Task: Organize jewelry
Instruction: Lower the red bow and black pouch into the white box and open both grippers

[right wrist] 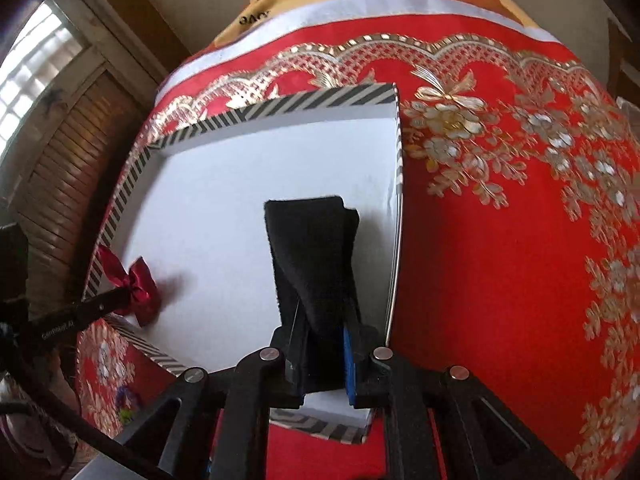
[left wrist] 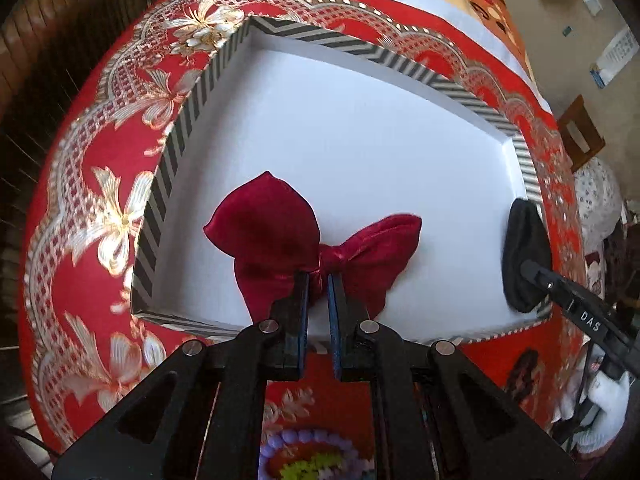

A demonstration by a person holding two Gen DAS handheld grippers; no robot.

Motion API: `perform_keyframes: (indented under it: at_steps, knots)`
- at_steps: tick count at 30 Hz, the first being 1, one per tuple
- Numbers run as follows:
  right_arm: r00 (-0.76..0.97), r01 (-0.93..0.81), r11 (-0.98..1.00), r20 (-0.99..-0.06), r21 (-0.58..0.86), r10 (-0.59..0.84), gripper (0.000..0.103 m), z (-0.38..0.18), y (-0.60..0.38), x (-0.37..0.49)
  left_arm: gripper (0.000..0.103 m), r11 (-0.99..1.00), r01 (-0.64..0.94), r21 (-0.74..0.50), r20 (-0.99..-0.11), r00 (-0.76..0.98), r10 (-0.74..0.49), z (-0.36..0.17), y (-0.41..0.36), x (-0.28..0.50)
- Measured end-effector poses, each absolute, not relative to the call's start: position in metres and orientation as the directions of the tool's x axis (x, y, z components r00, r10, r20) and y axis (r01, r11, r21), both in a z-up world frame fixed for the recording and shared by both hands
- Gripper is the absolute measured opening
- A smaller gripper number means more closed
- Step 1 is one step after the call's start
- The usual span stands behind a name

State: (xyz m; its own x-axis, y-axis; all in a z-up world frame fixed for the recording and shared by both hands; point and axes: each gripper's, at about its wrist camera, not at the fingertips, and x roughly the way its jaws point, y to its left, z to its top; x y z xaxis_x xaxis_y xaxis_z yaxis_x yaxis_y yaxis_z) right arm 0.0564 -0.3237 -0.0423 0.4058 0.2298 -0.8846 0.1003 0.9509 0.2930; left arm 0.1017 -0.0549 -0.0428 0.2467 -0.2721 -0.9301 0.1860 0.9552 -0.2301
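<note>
Left gripper (left wrist: 318, 280) clamped on red bow (left wrist: 280, 236) knot, wings spread sideways in box (left wrist: 180, 152). Right gripper (right wrist: 324, 332) clamped on black band (right wrist: 312, 240), long axis pointing away.

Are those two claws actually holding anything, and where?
Yes. The left claw pinches the red bow at its knot; the right claw grips the black cloth piece by its near end.
</note>
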Motion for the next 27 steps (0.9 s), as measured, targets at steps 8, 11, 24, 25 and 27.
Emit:
perform_keyframes:
  at_steps: [8,11,24,25,27]
  knots:
    - [0.385,0.1,0.957,-0.898,0.271,0.214,0.023,-0.034,-0.322,0.037,0.013,0.951,0.158,-0.265,-0.93,0.22,-0.295,-0.037,-0.053,0.075]
    - [0.424,0.087,0.953,-0.876,0.292,0.23,0.041,-0.023,-0.321,0.031,0.045,0.953,0.14,-0.269,-0.92,0.256,-0.297,-0.031,-0.05,0.074]
    - [0.552,0.028,0.966,-0.81,0.257,0.199,0.044,0.02,-0.3,-0.003,0.046,0.983,0.11,-0.146,-0.889,0.421,-0.18,0.007,-0.034,0.035]
    - [0.555,0.026,0.967,-0.808,0.255,0.198,0.044,0.021,-0.299,-0.006,0.046,0.984,0.11,-0.141,-0.887,0.428,-0.175,0.007,-0.036,0.03]
    - [0.559,0.014,0.967,-0.804,0.254,0.203,0.043,0.024,-0.295,-0.016,0.046,0.985,0.105,-0.135,-0.88,0.444,-0.167,0.012,-0.035,0.019]
